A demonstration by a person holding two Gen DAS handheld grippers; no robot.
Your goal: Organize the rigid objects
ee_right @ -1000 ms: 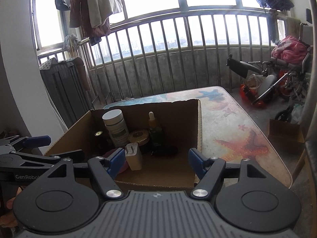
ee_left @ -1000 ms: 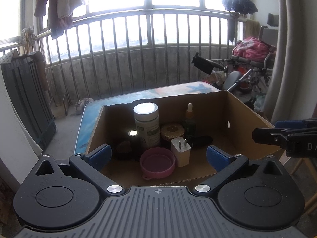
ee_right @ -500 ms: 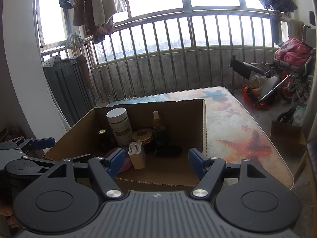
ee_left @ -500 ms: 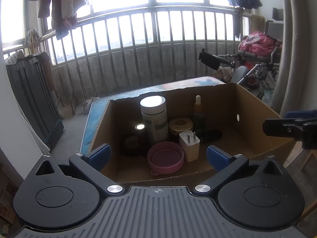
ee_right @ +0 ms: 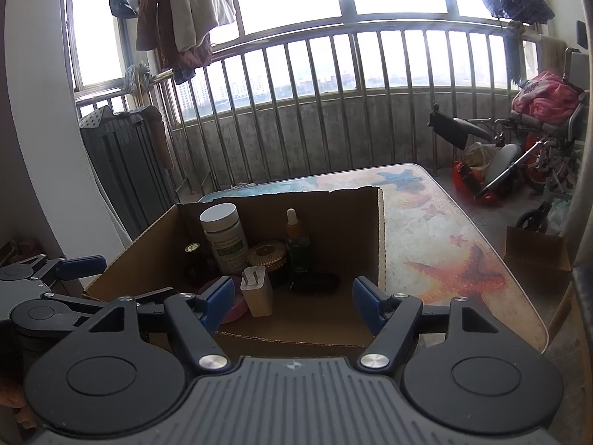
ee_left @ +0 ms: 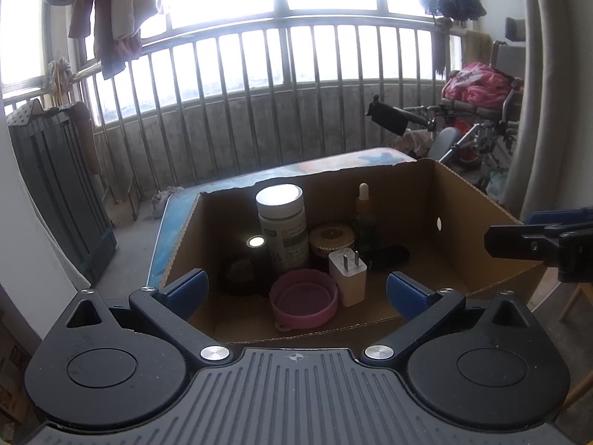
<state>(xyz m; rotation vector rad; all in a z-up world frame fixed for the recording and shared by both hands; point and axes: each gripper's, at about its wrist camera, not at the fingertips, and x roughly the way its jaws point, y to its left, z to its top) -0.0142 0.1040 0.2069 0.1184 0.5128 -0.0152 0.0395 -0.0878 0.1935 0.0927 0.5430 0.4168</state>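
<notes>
Compared with a second ago, the cardboard box (ee_left: 467,218) is seen shifted slightly to the right in the left wrist view, and in the right wrist view the rigid objects inside are seen more fully; nothing inside has been moved. The left hand-held gripper (ee_left: 295,288) is held released just short of the box's near edge, nothing between its blue pads. The right hand-held gripper (ee_right: 293,298) is likewise spread wide and empty, hovering at the near edge.

The box is set on a worktop (ee_right: 437,230) printed with starfish. Grouped toward its left half are a tall white-lidded bottle (ee_left: 283,224) with a green label whose writing cannot be read, a dark jar (ee_left: 255,259) just left of it, a round gold tin (ee_left: 331,236), a dropper bottle (ee_left: 365,215) at the far wall, a dark oblong item (ee_left: 389,256), a white plug adapter (ee_left: 347,272) with prongs up, and a pink bowl (ee_left: 304,299) nearest, touching the adapter.

Beyond the worktop a metal balcony railing (ee_right: 333,111) is seen, with hanging clothes (ee_right: 181,15) at far left and a wheelchair (ee_right: 519,148) at right.
</notes>
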